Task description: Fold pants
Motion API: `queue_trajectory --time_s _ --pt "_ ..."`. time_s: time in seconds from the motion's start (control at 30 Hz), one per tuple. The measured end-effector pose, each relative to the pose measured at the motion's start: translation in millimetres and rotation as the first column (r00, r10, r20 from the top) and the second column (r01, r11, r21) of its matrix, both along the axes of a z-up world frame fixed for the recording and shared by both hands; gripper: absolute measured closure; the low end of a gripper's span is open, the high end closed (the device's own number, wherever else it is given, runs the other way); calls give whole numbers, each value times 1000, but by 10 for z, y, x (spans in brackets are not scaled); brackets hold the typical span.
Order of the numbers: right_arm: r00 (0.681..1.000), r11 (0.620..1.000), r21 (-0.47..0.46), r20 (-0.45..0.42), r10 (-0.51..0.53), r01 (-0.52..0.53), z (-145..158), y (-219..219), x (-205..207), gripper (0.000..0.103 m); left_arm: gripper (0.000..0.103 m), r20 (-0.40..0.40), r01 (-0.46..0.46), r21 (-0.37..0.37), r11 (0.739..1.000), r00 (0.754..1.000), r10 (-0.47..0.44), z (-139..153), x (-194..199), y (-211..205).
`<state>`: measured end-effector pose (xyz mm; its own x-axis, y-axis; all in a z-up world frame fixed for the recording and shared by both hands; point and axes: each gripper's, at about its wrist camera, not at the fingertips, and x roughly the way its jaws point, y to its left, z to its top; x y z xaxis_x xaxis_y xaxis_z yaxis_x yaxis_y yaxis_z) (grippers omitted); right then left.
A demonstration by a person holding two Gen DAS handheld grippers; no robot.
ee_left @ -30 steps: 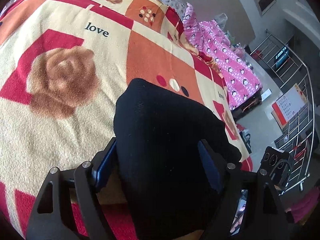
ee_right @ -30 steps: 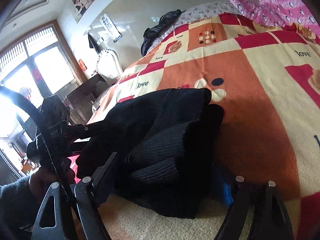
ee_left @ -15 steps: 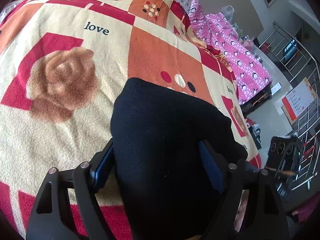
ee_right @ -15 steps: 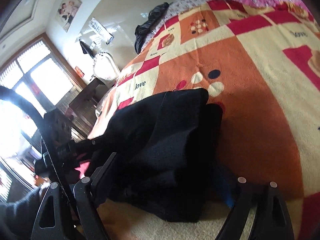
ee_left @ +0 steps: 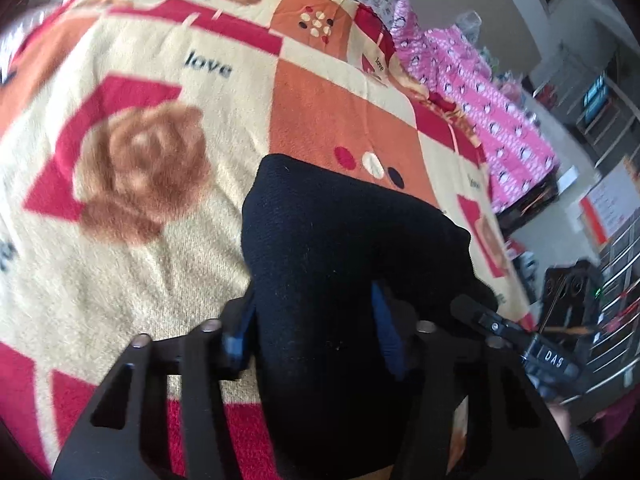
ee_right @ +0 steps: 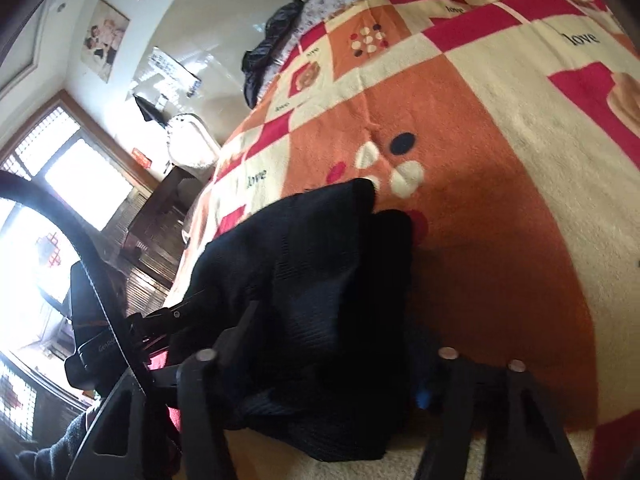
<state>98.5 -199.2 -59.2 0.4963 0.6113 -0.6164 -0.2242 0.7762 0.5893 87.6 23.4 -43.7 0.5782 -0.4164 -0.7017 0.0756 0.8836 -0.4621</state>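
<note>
The black pants (ee_left: 340, 248) lie folded into a thick bundle on the patterned bed blanket (ee_left: 160, 92). My left gripper (ee_left: 312, 320) is closed on one end of the bundle, its blue pads pressed into the cloth. In the right wrist view the pants (ee_right: 312, 280) fill the span of my right gripper (ee_right: 332, 356), whose fingers sit on either side of the other end. The right gripper's body (ee_left: 540, 352) shows at the lower right of the left wrist view. The left gripper's body (ee_right: 120, 332) shows at the left of the right wrist view.
A pink penguin-print quilt (ee_left: 480, 92) lies along the far side of the bed. A black garment (ee_right: 276, 36) lies at the head of the bed. Metal racks (ee_left: 612, 240) stand beyond the bed. A dark wooden cabinet (ee_right: 160, 240) and a window (ee_right: 60, 184) are on the other side.
My left gripper's fingers have closed in on the bundle. Both grippers have tipped and shifted a little, and the bundle has moved slightly further onto the blanket.
</note>
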Motion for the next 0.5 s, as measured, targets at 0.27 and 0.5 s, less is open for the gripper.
queue_trajectory --time_s 0.27,0.5 --pt "993 971 -232 92 76 -53 562 107 197 67 68 89 87 155 984 991 -102 481 325 -212" --pt "988 955 -289 119 96 -58 789 65 740 68 68 71 83 143 986 993 -94 550 829 -229"
